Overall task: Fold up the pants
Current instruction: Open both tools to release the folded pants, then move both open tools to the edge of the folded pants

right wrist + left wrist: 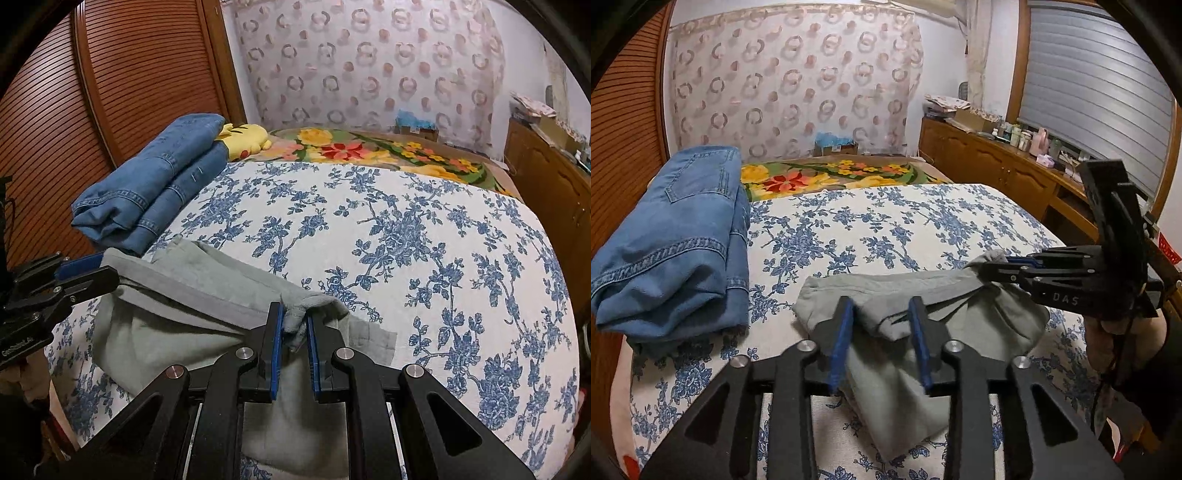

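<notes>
- My left gripper (882, 341) has its jaws apart, grey pants (923, 314) fabric loose between them; right gripper (295, 341) is clamped on a bunched edge.
- Pants sit at the bed (424, 240)'s near edge, long axis running along it.
- I'd let the right go only once that fold lies flat.

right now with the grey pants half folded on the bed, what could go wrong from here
1. The left gripper stands open around the grey pants while the right gripper pinches a bunched corner; pulling now could drag the fold apart.
2. That small pinch may slip.
3. The folded jeans lie close on the left; a sideways sweep could nudge the stack.
</notes>
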The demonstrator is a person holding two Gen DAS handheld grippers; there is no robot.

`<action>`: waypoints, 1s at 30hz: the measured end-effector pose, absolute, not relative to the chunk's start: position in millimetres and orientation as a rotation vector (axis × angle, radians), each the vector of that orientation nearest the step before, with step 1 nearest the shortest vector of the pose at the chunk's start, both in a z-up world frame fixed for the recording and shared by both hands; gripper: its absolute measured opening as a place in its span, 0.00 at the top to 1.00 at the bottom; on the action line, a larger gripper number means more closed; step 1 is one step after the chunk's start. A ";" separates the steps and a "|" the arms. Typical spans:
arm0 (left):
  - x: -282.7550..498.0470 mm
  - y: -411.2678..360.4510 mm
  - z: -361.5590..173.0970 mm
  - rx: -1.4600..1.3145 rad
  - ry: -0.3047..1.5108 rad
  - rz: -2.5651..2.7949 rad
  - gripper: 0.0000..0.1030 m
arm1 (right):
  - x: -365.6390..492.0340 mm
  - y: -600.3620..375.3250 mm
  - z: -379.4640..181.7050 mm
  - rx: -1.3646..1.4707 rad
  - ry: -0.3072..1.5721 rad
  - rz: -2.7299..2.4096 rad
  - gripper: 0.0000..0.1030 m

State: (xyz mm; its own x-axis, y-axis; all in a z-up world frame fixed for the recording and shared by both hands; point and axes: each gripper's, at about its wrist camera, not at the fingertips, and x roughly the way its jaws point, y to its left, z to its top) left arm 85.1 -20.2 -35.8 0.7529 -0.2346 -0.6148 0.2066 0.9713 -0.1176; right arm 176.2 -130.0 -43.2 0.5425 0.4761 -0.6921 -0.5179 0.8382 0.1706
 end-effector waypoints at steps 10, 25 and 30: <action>78.8 -14.8 -45.3 -0.052 0.697 -0.252 0.24 | 179.2 -129.3 -42.1 -0.055 0.781 0.585 0.88; 116.4 -12.0 -71.7 0.033 0.803 -0.179 0.24 | 169.6 -150.4 -34.2 -0.079 0.746 0.543 0.70; 122.8 -4.9 -70.4 0.008 0.792 -0.164 0.24 | 159.1 -162.8 -35.7 -0.088 0.767 0.561 0.69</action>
